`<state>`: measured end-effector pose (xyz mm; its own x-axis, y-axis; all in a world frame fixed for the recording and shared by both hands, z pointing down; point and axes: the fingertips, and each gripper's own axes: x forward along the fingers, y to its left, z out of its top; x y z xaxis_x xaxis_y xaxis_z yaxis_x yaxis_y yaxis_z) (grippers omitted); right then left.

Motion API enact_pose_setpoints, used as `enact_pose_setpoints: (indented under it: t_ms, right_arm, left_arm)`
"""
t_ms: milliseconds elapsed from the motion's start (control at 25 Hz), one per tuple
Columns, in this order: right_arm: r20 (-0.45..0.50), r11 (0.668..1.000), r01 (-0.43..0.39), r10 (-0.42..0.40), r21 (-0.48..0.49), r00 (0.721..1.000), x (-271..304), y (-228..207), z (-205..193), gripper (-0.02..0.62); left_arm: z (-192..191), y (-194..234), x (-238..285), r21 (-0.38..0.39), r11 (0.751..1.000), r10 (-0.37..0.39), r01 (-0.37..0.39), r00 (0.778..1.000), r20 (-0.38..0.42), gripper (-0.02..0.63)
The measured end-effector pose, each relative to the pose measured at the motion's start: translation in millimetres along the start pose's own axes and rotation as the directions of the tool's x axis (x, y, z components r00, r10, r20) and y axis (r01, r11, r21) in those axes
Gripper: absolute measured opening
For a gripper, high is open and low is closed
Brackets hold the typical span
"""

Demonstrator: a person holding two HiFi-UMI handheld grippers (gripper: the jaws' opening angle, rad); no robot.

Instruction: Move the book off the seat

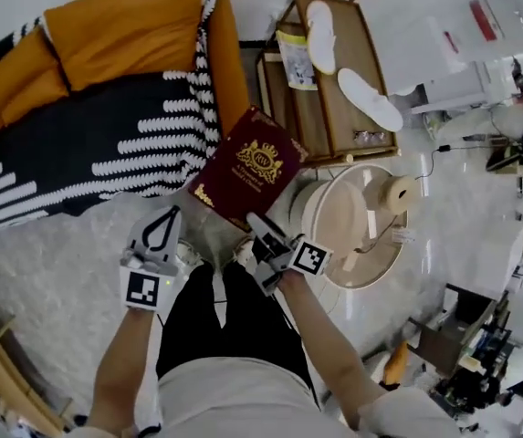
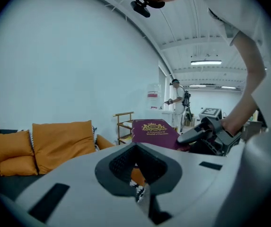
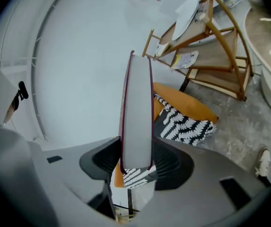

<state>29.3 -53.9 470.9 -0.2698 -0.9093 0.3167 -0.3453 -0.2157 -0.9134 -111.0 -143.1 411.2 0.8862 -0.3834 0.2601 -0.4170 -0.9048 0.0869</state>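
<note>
A maroon book (image 1: 254, 164) with a gold crest hangs in the air past the sofa's front corner, above the pale floor. My right gripper (image 1: 259, 228) is shut on its lower edge. In the right gripper view the book (image 3: 137, 103) stands edge-on between the two pads, pages toward the camera. My left gripper (image 1: 164, 224) hovers to the left of the book over the floor, jaws together with nothing in them. In the left gripper view the book (image 2: 153, 130) and the right gripper (image 2: 206, 135) show beyond the closed left gripper (image 2: 136, 148).
The sofa seat (image 1: 69, 167) under a black-and-white patterned throw lies at the left, with orange cushions (image 1: 124, 26) behind. A wooden cart (image 1: 334, 80) bearing white slippers (image 1: 369, 99) stands ahead. A round white table (image 1: 357, 231) is at the right.
</note>
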Motion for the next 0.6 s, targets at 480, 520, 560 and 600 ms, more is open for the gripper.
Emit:
enact_pose_setpoints:
  t_ms: [480, 520, 560, 600]
  right_arm:
    - [0.283, 0.995, 0.092, -0.099, 0.036, 0.954, -207.1, -31.3, 55.2, 0.222]
    - [0.293, 0.995, 0.093, -0.1, 0.037, 0.951, -224.7, -35.7, 56.8, 0.222]
    - [0.302, 0.995, 0.095, -0.104, 0.042, 0.948, -242.7, -40.2, 57.2, 0.222]
    - [0.311, 0.994, 0.101, -0.11, 0.046, 0.944, -260.8, -45.0, 56.9, 0.222]
  left_arm:
    - [67.4, -175.0, 77.9, 0.133, 0.953, -0.279, 0.273, 0.96, 0.032, 0.017]
    - [70.2, -193.7, 79.1, 0.133, 0.95, -0.29, 0.283, 0.956, 0.037, 0.017]
    - [72.2, -213.3, 79.2, 0.132, 0.947, -0.301, 0.294, 0.953, 0.037, 0.017]
    - [73.3, -232.9, 78.9, 0.131, 0.943, -0.314, 0.307, 0.949, 0.033, 0.017]
